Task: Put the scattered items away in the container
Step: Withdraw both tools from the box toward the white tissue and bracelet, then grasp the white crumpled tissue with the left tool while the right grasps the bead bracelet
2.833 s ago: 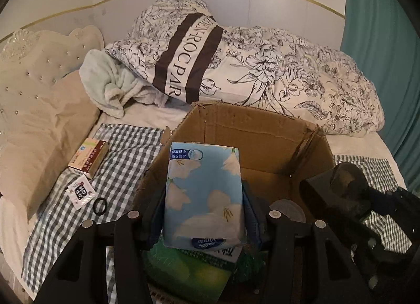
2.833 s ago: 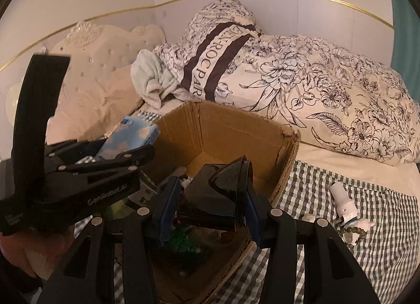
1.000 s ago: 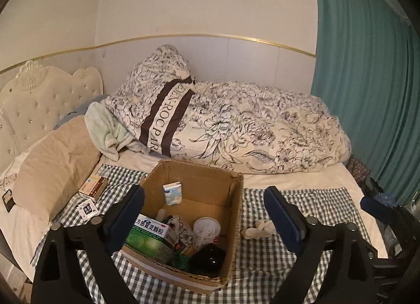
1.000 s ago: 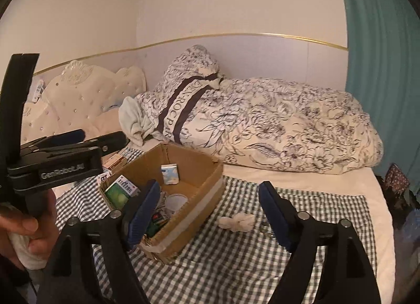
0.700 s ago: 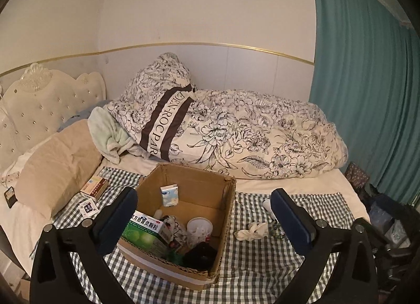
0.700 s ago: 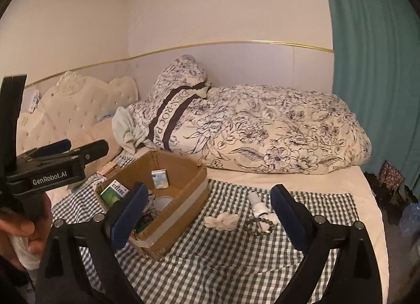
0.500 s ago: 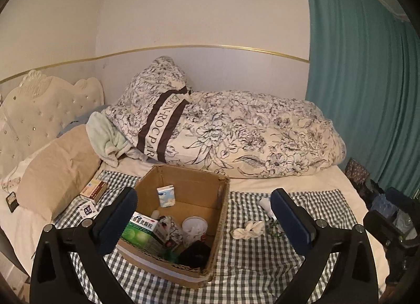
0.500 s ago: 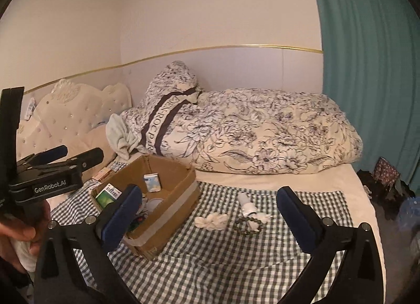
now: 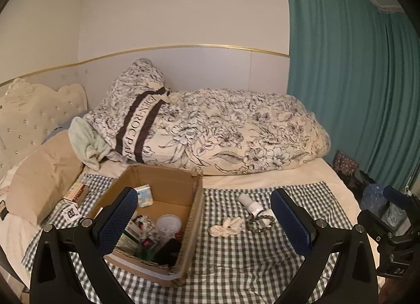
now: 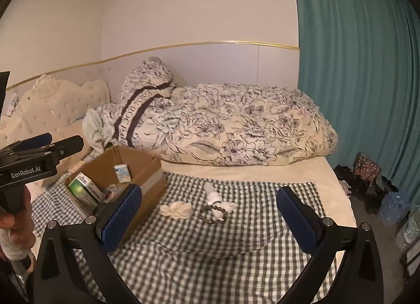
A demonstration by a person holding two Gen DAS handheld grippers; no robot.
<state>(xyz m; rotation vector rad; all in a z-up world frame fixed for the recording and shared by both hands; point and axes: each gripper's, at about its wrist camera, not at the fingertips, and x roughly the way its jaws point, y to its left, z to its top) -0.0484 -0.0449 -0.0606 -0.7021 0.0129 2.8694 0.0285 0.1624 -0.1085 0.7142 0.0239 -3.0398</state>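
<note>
An open cardboard box (image 9: 195,214) (image 10: 148,171) stands on a checked cloth on the bed, with a tissue pack (image 9: 145,195), a green carton (image 10: 82,190), a cup and a black case inside. Right of it lie a white scrunchie (image 9: 227,226) (image 10: 176,209), a white bottle (image 9: 248,203) (image 10: 212,193) and a bead bracelet (image 9: 258,221) (image 10: 212,214). Left of the box sit a small carton (image 9: 76,192) and a sachet (image 9: 70,212). My left gripper (image 9: 207,221) and right gripper (image 10: 210,220) both hang open and empty, well back from the bed.
A floral duvet (image 9: 223,131) and a beige pillow (image 9: 44,172) lie behind and left of the box. A teal curtain (image 9: 354,81) hangs at the right, with bags (image 10: 367,172) on the floor below. A person's hand (image 10: 13,228) holds the left gripper.
Both grippers let go of the tissue pack and the black case in the box, then pulled back from the bed. The right gripper's jaws widened over the last second.
</note>
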